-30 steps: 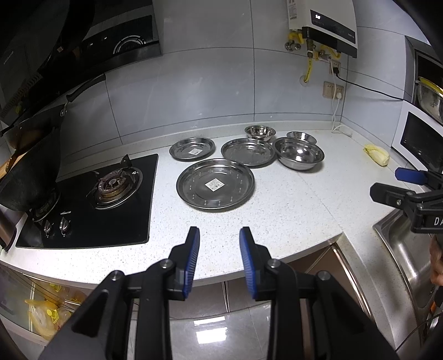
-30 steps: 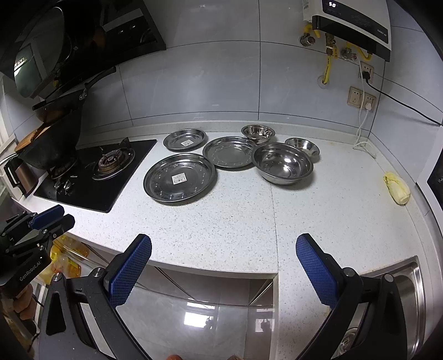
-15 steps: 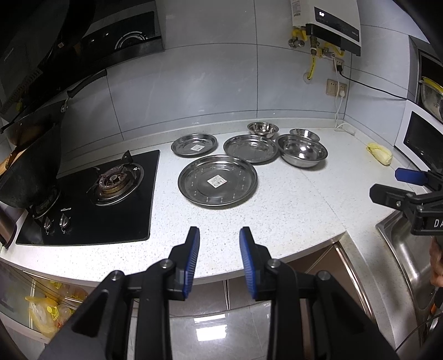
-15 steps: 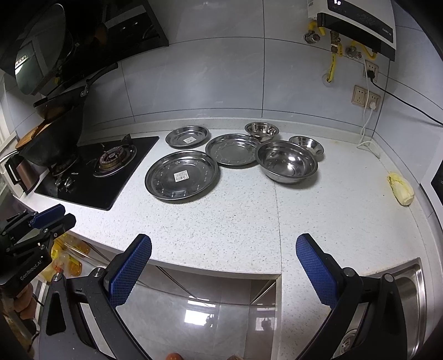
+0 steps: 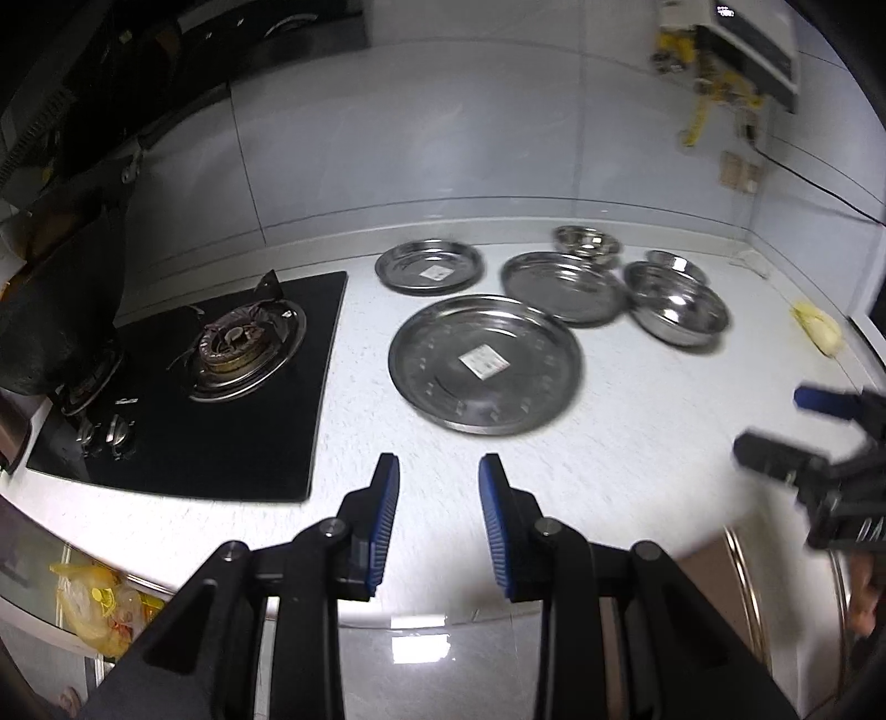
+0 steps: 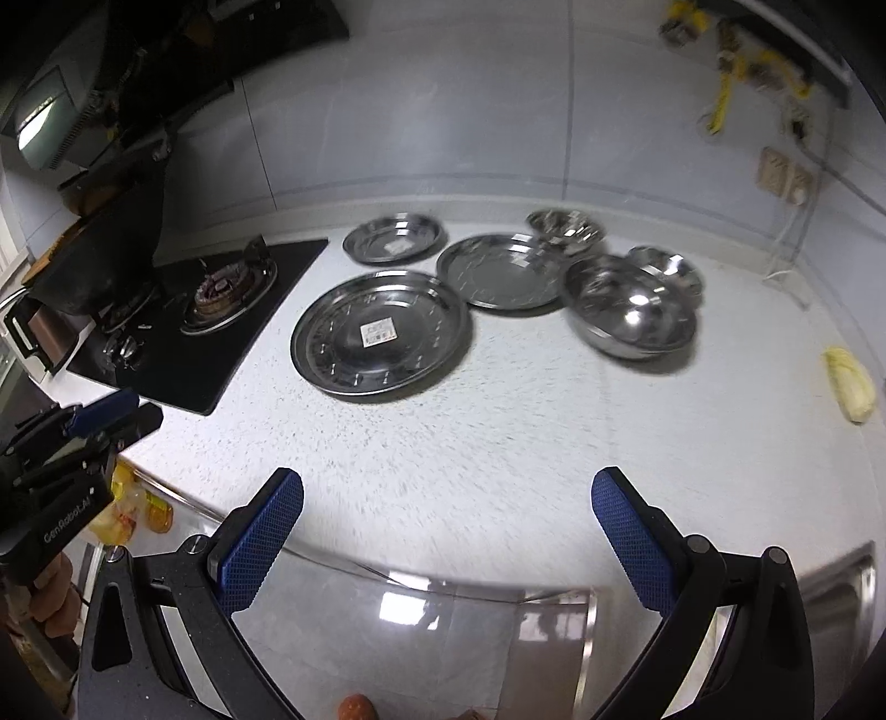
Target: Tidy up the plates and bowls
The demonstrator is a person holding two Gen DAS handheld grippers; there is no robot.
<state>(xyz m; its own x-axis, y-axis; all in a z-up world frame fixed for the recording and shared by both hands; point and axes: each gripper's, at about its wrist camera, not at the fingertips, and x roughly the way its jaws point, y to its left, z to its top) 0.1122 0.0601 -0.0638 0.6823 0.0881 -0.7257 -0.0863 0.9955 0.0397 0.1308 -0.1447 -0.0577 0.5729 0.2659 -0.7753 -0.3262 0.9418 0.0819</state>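
Steel dishes lie on the white counter (image 6: 498,432). A large plate (image 5: 486,363) (image 6: 381,331) with a label is nearest. Behind it lie a small plate (image 5: 429,266) (image 6: 394,239) and a medium plate (image 5: 563,287) (image 6: 501,270). A large bowl (image 5: 676,303) (image 6: 631,313) sits to the right, with two small bowls (image 6: 565,224) (image 6: 667,268) behind. My left gripper (image 5: 438,482) is open a narrow gap, empty, over the counter's front edge. My right gripper (image 6: 447,498) is wide open, empty, at the front edge.
A black gas hob (image 5: 221,354) with a wok (image 5: 50,310) stands at the left. A yellow vegetable (image 6: 850,382) lies at the far right. A sink (image 6: 836,603) is at the right front. A water heater (image 5: 736,50) hangs on the wall.
Both grippers have moved forward and lower toward the counter, so the dishes appear closer. Neither gripper's opening has changed.
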